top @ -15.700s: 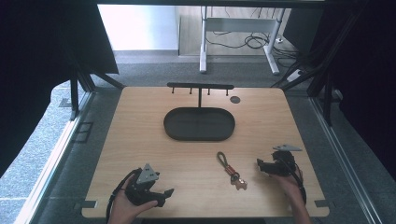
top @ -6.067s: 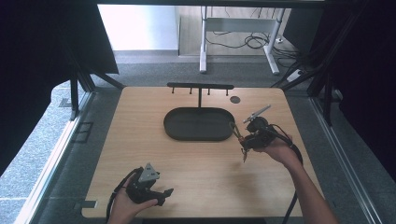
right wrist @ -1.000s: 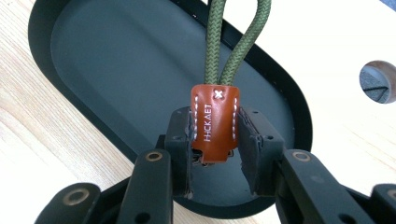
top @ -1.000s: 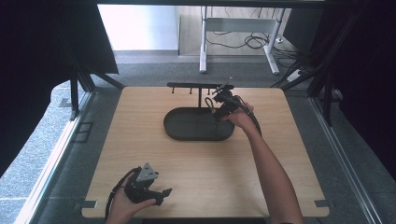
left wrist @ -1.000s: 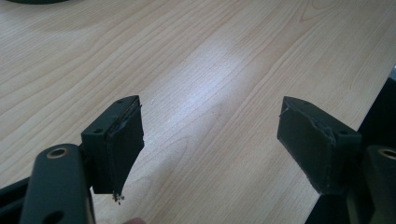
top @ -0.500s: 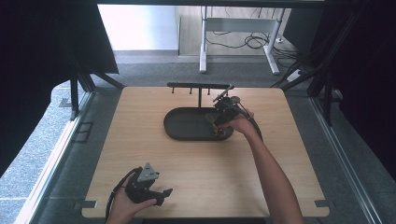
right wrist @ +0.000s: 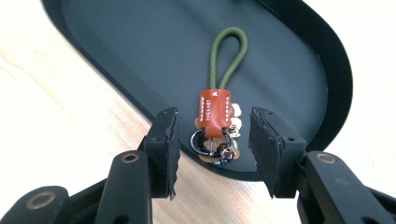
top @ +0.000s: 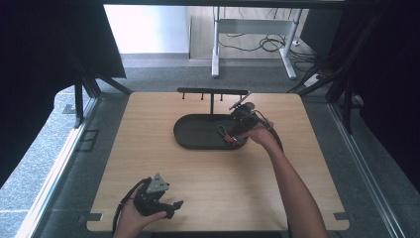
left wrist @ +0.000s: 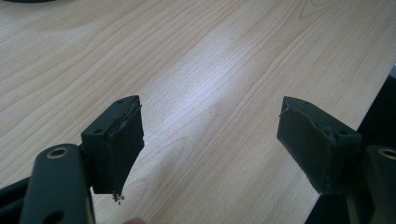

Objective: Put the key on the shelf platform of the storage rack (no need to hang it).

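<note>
Right jaws: parted, having just been opening; the keychain lies between them and neither pad presses on it.
Right gripper (right wrist: 212,154): poised over the near right end of the tray, seen in the high view (top: 236,130) at the end of an outstretched forearm.
Keychain (right wrist: 215,120): released, lying in the tray; an olive cord loop points away from the jaws, an orange leather tab sits below it, and a black ring with small metal pieces rests at the tray's near rim. In the high view (top: 225,135) it lies at the tray's right end.
Tray (right wrist: 140,56): black, oval, shallow, set on the table's far half (top: 198,134).
Rack (top: 213,92): a black bar with small pegs on a post, standing just behind the tray.
Left jaws: wide apart with nothing between them.
Left gripper (left wrist: 210,154): held low over bare wood; in the high view (top: 163,204) it sits at the table's near left edge, well apart from the tray.
Table (top: 148,163): light wood.
</note>
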{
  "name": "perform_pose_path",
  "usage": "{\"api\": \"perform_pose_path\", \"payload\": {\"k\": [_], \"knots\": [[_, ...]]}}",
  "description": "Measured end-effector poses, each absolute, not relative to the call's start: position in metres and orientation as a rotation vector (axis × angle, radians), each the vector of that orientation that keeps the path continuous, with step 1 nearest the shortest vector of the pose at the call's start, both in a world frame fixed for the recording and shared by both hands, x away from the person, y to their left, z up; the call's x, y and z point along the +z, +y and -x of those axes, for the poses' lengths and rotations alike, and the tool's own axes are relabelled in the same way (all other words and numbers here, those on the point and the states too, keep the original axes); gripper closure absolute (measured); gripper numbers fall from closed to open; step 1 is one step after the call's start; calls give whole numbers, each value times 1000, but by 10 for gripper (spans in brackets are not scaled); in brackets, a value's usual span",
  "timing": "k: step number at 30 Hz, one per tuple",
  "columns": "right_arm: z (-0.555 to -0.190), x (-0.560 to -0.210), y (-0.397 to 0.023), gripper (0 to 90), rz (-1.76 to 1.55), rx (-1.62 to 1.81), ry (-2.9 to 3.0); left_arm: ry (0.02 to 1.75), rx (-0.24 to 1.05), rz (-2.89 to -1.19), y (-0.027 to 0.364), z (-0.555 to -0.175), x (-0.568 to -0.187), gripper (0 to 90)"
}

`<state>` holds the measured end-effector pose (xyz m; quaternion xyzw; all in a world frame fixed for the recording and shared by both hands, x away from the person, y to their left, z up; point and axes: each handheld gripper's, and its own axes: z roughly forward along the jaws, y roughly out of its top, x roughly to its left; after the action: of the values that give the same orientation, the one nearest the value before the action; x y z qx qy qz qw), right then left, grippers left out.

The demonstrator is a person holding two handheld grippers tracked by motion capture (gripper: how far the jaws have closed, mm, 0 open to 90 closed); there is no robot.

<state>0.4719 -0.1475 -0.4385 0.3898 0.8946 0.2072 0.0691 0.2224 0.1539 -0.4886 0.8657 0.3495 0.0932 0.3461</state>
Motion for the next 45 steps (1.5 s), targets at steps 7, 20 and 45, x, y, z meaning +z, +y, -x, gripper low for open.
{"api": "perform_pose_path", "payload": {"k": [7,20,45], "knots": [[-451,-427,-159,483,-1136,719,2667,903,246,-2254,152,-222,-488,231],[-401,-429,-197,457,-1111,869,2613,903,251,-2261,150,-222,-489,231],[-324,-492,-263,430,-1180,949,2496,905,251,-2291,140,-222,-493,232]]}}
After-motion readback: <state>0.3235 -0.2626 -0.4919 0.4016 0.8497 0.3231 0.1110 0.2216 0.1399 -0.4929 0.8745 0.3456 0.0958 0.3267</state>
